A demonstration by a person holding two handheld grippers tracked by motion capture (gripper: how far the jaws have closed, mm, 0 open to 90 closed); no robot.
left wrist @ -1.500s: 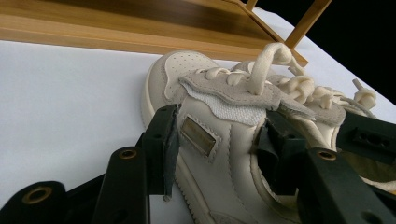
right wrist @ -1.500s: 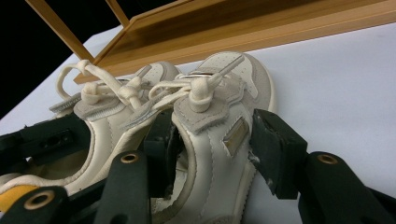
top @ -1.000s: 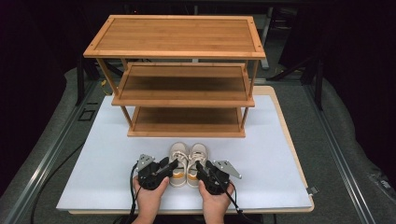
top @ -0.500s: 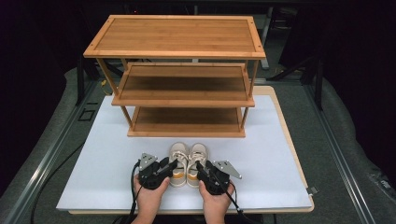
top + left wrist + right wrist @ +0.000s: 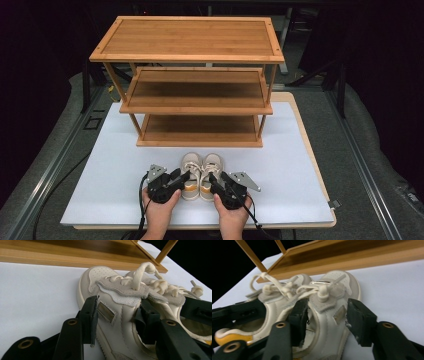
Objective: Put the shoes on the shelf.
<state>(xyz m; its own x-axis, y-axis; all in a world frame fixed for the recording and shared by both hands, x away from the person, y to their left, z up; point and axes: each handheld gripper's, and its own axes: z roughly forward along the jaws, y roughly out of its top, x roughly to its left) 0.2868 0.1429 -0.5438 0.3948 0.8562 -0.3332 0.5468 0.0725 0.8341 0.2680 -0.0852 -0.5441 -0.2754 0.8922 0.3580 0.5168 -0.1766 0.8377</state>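
Nearest, the left gripper (image 5: 181, 178) straddles the side wall of the left cream leather sneaker (image 5: 117, 307), jaws just eased wider, one pad outside and one in the opening; the right gripper (image 5: 214, 181) mirrors it on the right cream sneaker (image 5: 329, 312), jaws freshly opened around its wall. The soft, laced pair sits toes-forward on the white board (image 5: 100, 170), likely ready for the smooth three-tier bamboo shoe rack (image 5: 192, 80) beyond

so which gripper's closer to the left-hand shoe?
Left. The left gripper straddles the left shoe; the right gripper straddles the right shoe beside it.
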